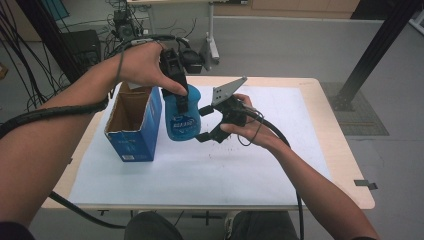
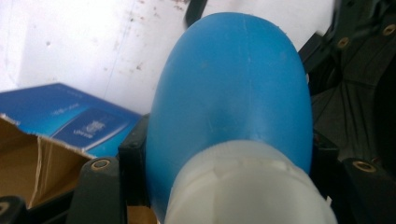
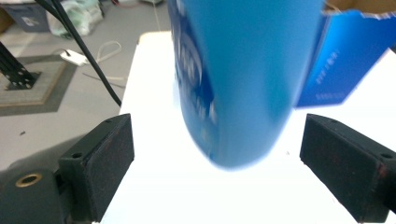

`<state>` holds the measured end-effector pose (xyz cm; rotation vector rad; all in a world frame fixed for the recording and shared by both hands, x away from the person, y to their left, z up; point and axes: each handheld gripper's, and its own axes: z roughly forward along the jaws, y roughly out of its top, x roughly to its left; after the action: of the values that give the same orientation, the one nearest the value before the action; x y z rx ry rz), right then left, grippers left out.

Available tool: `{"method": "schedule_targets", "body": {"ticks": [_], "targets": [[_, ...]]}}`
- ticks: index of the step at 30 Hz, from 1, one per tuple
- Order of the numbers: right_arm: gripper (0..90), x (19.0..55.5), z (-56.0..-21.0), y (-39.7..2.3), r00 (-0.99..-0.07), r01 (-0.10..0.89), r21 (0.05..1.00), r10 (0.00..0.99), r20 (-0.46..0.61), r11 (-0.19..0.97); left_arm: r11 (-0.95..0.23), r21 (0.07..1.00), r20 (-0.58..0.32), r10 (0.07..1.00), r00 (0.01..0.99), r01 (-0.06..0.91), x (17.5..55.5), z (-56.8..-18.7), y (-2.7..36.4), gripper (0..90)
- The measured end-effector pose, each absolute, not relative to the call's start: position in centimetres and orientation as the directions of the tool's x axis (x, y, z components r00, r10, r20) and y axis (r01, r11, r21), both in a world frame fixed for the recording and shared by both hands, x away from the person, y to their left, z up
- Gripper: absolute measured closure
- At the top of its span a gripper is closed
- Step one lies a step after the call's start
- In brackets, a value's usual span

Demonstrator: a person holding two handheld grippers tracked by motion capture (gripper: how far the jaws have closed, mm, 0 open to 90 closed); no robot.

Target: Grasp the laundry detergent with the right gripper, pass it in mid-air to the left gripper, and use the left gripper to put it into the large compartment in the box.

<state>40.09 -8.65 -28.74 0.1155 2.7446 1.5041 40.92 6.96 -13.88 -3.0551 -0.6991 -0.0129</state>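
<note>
- Left hand (image 1: 142,62) reaches down from above; left gripper (image 1: 181,102) clamps the bottle (image 1: 182,120) near its top.
- Right gripper (image 1: 207,122), held level beside the bottle, stands released, pads (image 3: 105,161) clear of it.

The desk (image 1: 345,165) has a light wooden top with rounded corners, and a white mat (image 1: 210,170) covers most of it, leaving a wood border along the right and near edges. Small dark specks mark the mat near its middle. An open blue cardboard box (image 1: 134,122) stands upright on the mat toward its left side, its brown inside showing and its top flaps raised. The desk stands on a grey floor (image 1: 300,50), where cables trail behind it.
</note>
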Motion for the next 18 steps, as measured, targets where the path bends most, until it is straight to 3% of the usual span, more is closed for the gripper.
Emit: {"method": "schedule_targets", "body": {"ticks": [18], "targets": [[9.1,40.0,-27.6,-14.6,-0.984,0.138,0.713,0.178,0.019,0.687,-0.728,-0.013,0.085,0.683,0.726,0.686,42.2,-9.2,10.1,37.3]]}}
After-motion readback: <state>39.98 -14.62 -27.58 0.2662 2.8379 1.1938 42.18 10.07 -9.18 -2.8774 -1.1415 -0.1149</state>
